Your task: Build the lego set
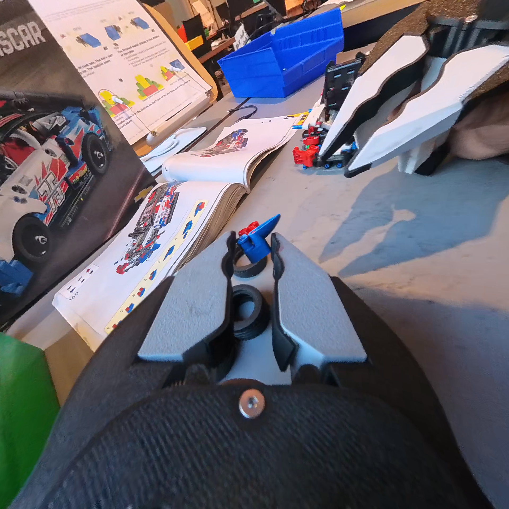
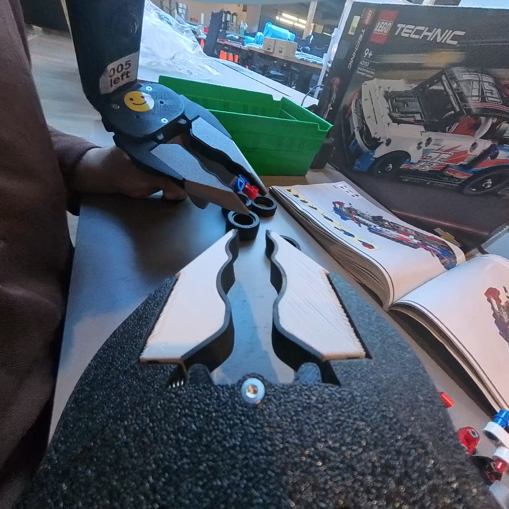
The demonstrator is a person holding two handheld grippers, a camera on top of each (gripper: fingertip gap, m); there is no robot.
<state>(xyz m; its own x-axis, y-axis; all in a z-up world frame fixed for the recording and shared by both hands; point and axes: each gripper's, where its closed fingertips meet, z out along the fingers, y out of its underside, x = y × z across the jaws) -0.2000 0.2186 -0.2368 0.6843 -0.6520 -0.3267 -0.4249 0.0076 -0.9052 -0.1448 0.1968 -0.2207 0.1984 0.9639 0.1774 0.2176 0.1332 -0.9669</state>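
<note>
One small blue-and-red piece [image 1: 257, 238], centre frame, pinched at left gripper [image 1: 252, 242] tips: light, rigid, slippery; hold its blocky base. Right gripper [image 2: 252, 238] parted, empty.

Blue-and-red piece [image 1: 254, 238], black tyres [image 2: 242, 223], green bin [image 2: 264, 132], blue bin [image 1: 283, 60] (speckled black right gripper [image 2: 252, 239]).

A workshop: rows of workbenches [image 2: 275, 55], parts bins [image 1: 283, 63], stacked boxes [image 2: 278, 45].
</note>
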